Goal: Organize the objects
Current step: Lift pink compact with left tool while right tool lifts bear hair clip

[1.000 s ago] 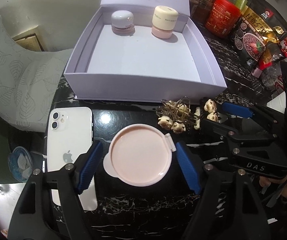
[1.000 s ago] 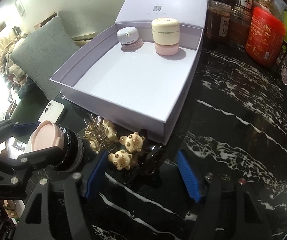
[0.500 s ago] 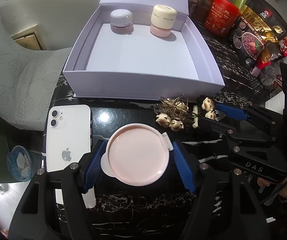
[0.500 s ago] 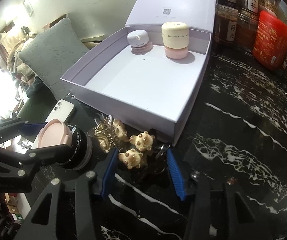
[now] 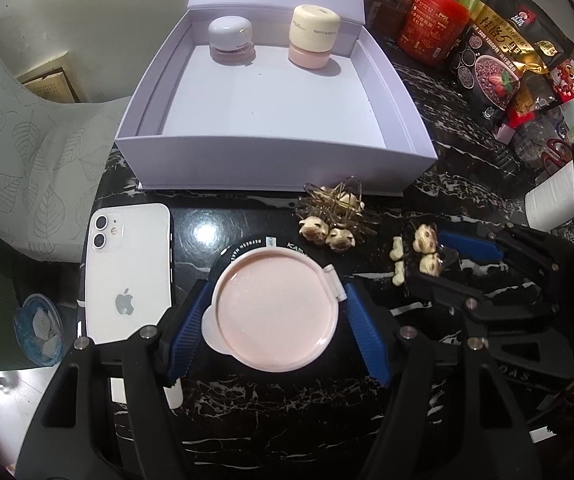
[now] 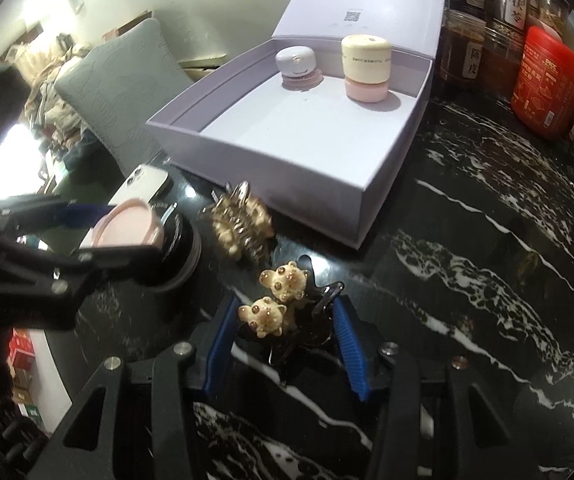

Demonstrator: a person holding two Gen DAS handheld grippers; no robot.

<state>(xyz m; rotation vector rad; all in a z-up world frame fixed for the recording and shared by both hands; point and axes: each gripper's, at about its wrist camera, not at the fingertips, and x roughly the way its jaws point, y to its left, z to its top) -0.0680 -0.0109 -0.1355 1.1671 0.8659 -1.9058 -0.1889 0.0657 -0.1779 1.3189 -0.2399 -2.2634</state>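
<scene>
Bare box floor (image 5: 267, 108) before two jars (image 5: 314, 36).

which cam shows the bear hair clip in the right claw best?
Right wrist view. The bear hair clip sits centre frame between the right claw pads, both bear faces and the dark clip body visible. The left wrist view catches it only at the side, small, bears seen partly, clip body mostly hidden by the claw.

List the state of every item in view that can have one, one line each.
Left hand-held gripper: shut on the pink-lidded jar, lifted.
Right hand-held gripper: shut on the black bear hair clip.
White box: open, lid propped up behind.
White jar: upright in box, capped.
Cream jar: upright in box, capped.
Phone: face down on table.
Gold hair clip: lying by the box.
</scene>
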